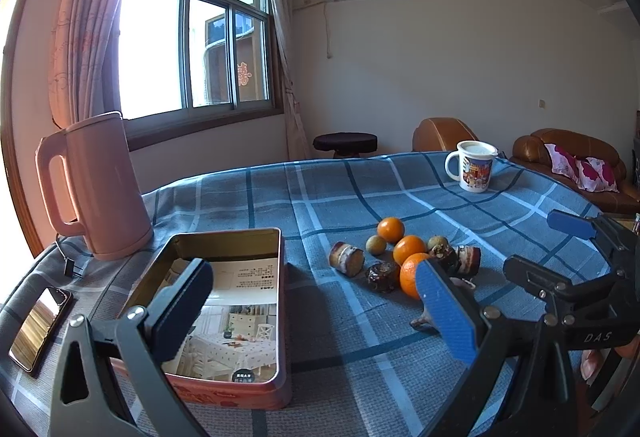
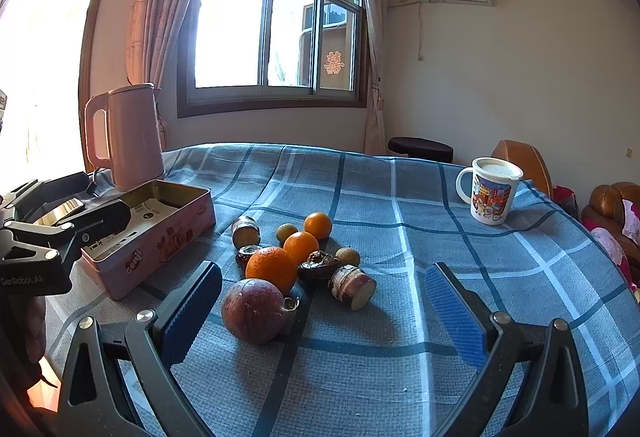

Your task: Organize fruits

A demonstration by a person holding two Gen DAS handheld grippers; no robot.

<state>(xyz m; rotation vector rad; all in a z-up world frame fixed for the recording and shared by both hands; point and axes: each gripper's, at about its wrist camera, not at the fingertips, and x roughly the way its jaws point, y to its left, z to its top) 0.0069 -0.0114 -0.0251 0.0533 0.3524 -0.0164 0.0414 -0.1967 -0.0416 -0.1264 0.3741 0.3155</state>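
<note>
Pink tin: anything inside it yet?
No fruit visible in the pink tin; only a printed paper sheet lining its bottom. The left gripper's finger covers part of the floor.

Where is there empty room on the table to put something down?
There is bare cloth between the fruit pile and the mug, and more in front of the pile near the right tool. The tin box holds only paper. It is crowded among the fruit and beside the kettle.
</note>
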